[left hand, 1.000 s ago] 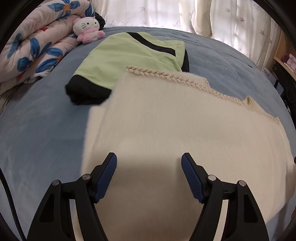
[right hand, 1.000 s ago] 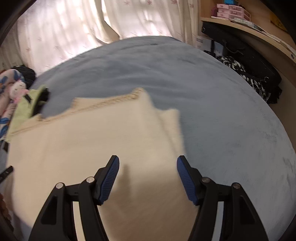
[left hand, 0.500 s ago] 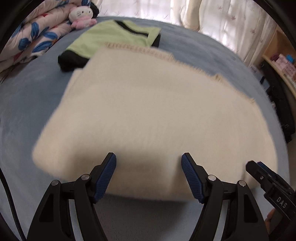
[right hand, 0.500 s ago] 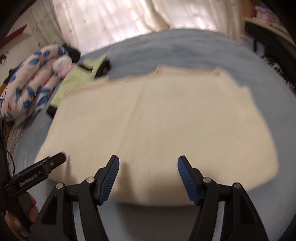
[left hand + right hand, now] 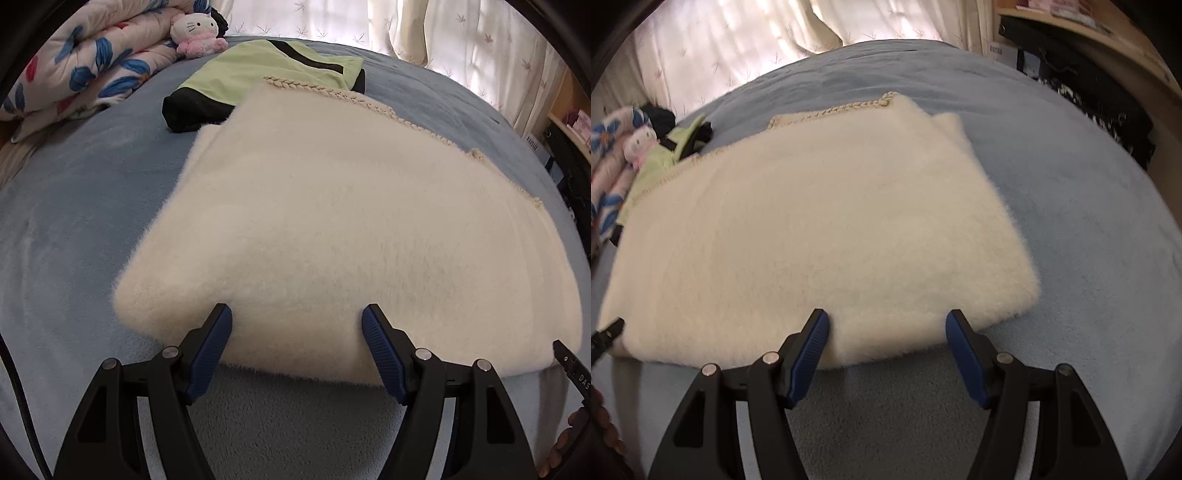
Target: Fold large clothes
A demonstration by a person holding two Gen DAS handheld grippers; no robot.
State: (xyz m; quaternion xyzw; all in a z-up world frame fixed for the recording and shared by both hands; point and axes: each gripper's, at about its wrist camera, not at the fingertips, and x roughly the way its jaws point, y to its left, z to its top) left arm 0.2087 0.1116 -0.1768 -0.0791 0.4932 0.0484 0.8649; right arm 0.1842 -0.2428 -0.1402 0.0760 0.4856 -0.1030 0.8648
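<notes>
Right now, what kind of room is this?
Most likely a bedroom: a bed with a blue cover, a rolled flowery quilt with a plush cat toy beside it, and curtains behind.

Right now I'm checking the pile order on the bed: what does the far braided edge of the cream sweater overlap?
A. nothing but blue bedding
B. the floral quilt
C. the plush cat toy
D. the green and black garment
D: in the left wrist view the cream sweater has its braided far edge lying over the near side of the green and black garment; the plush toy and the quilt sit apart.
</notes>
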